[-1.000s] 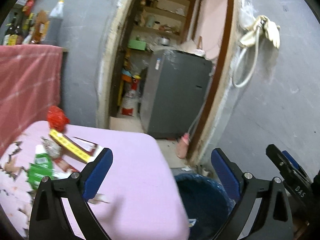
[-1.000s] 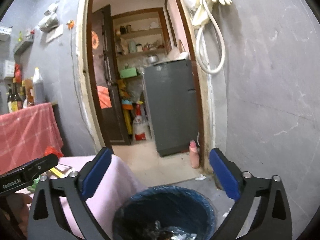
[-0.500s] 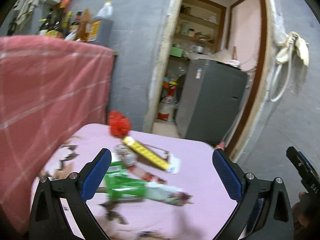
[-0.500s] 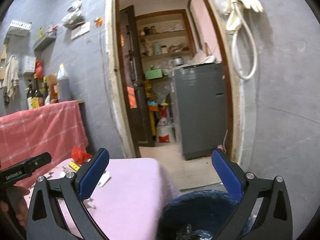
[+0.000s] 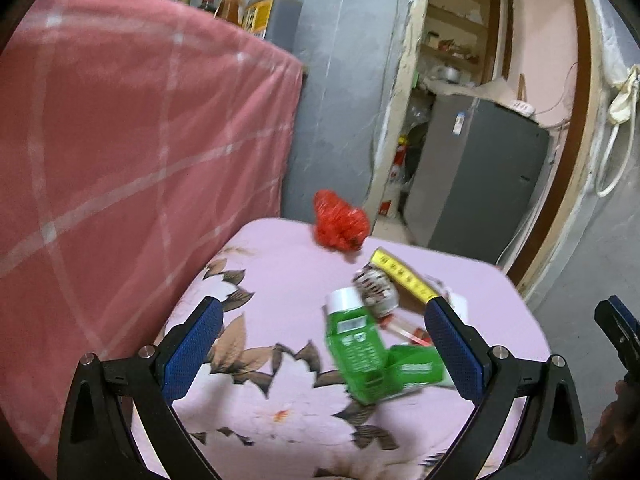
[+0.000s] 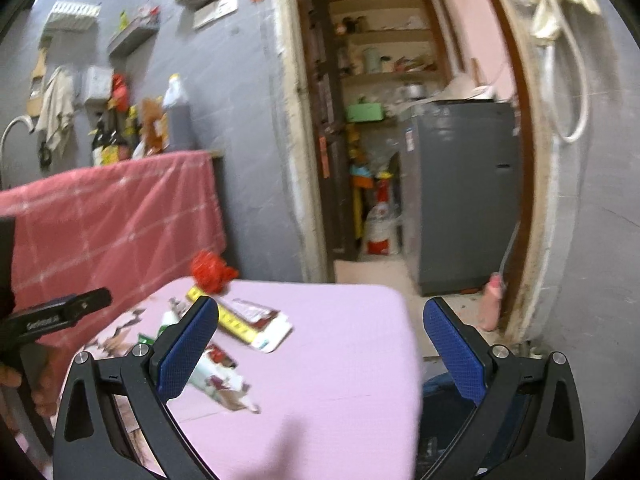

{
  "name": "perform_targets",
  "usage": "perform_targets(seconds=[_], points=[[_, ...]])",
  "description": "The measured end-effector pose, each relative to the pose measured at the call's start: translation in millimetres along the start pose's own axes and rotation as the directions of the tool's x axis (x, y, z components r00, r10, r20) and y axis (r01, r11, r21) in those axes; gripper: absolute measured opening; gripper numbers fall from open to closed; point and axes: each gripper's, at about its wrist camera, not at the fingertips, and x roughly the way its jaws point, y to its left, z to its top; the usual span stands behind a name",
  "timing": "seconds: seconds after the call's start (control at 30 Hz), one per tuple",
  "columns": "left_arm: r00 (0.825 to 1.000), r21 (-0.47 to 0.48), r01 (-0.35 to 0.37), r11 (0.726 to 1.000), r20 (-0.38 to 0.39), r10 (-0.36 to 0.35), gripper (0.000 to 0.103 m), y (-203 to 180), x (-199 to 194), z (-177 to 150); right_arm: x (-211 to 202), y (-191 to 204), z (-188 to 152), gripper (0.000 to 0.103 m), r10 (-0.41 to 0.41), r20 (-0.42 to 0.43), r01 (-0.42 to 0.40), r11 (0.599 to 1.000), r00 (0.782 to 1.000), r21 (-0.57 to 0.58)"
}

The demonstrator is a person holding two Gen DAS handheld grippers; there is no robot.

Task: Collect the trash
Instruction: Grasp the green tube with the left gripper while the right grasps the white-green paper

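Left wrist, progress: green carton (image 5: 362, 350), yellow box (image 5: 402, 278), red bag (image 5: 340, 226) and crumpled wrapper (image 5: 376, 286) lie uncollected on the pink table (image 5: 280, 272).
Left wrist, tongs: left gripper (image 5: 320, 352) spread wide, empty, above the litter.
Right wrist, progress: bin (image 6: 434, 390) beside the table's edge; contents not visible.
Right wrist, tongs: right gripper (image 6: 320, 348) wide apart, holding nothing.

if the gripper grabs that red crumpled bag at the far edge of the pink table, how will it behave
The red crumpled bag looks like thin plastic, so probably very light and floppy. It should squash between the pads, not resist. Sitting at the table edge, a nudge might slide it off.
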Motion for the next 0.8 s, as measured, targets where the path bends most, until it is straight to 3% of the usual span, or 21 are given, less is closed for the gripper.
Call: perform_targets(seconds=[0.17, 0.3, 0.43, 0.63, 0.8], points=[[0.997, 0.022, 0.013, 1.0, -0.071, -0.011, 0.099, 5.6, 15.0, -5.8, 26.0, 19.1, -6.6, 0.103, 0.074, -0.108, -0.08, 0.996, 0.991, -0.047], [0.994, 0.036, 0.011, 0.999, -0.112, -0.007, 0.099, 5.2, 25.2, -8.0, 45.8, 31.6, -15.3, 0.101, 0.124, -0.216, -0.144, 0.986, 0.968, -0.079], [0.99, 0.021, 0.003, 1.0, -0.143, 0.0, 0.099, 8.7, 33.6, -8.0, 63.4, 40.9, -23.4, 0.085, 0.15, -0.31, -0.184, 0.979, 0.939, -0.084], [0.982, -0.005, 0.026, 1.0, -0.186, -0.026, 0.098, 13.1, 41.4, -9.1, 81.6, 43.8, -34.8, 0.071, 0.181, -0.401, -0.221, 0.974, 0.898, -0.055], [0.97, -0.02, 0.077, 0.997, -0.23, -0.079, 0.082, 12.8, 46.8, -11.1, 87.6, 45.6, -42.1, 0.062, 0.229, -0.439, -0.265, 0.964, 0.869, -0.02]])
